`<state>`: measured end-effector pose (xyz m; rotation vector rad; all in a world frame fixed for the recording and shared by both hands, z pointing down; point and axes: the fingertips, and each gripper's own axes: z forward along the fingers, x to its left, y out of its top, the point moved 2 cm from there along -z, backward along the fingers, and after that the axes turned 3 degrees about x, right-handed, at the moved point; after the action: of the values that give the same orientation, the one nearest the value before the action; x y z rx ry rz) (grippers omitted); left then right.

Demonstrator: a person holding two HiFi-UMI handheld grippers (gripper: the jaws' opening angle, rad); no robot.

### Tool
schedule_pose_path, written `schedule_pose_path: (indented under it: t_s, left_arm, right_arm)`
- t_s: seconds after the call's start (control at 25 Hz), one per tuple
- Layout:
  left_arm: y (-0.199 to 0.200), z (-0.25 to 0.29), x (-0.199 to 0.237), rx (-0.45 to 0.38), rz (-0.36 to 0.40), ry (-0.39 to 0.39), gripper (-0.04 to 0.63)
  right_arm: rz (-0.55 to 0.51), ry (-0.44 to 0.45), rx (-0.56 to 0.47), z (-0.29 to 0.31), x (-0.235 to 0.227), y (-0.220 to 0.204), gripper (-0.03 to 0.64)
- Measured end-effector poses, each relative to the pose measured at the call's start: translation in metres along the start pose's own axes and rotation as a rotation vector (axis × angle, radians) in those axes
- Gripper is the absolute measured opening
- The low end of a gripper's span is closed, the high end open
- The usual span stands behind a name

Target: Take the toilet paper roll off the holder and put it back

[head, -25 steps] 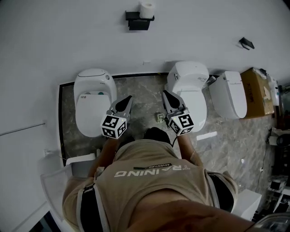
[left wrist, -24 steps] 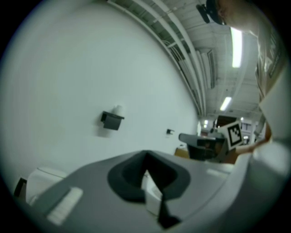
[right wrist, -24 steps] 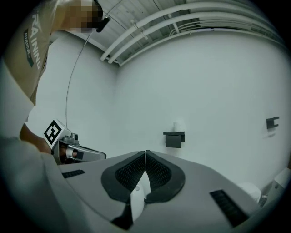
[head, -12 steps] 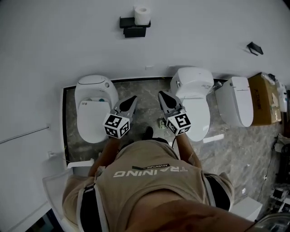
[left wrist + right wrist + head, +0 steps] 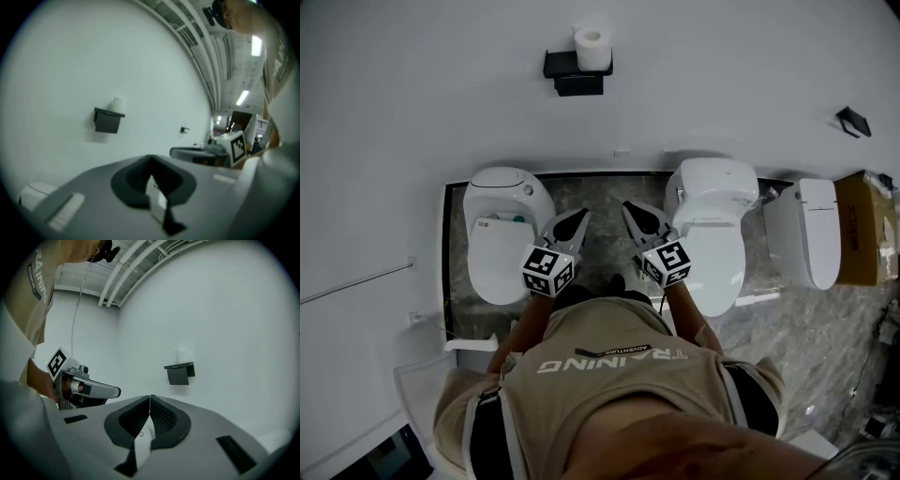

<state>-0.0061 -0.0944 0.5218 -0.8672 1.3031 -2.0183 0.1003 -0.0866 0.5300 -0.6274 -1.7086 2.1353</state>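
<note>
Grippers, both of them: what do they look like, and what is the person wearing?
The left gripper and right gripper match: grey tapered shells, black textured pads inside the jaws, and a white cube with black square markers on each. The person wears a tan shirt with white lettering.

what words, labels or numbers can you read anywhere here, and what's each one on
"TRAINING": on the back of the person's tan shirt, upside down in the head view.
"ADVENTURE": small dark strip right beside it on the shirt; barely legible, anything further is too small.
Marker cubes on the left gripper and right gripper: black-and-white patterns only, no letters.
Cardboard box: print too small to read.
</note>
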Motion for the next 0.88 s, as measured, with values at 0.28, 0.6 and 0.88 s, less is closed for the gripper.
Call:
schedule_pose_path:
  t_s: [0.28, 0.6, 0.88]
  left_arm:
    - [0.016, 0.024, 0.051, -0.022, -0.037, 0.022, 0.0]
    - [0.072, 0.068, 0.11, -0.103, 0.016, -0.113, -0.002]
    - [0.096, 0.097, 0.161, -0.134, 0.036, -0.171, 0.0]
  right_arm:
    - [-0.025, 0.023, 0.024, 0.057, -0.021, 0.012, 0.014]
    - [-0.099, -0.067, 0.003, 0.114, -0.043, 0.06, 0.014]
    - [-0.119, -0.137, 0.003, 0.15, -0.063, 0.084, 0.015]
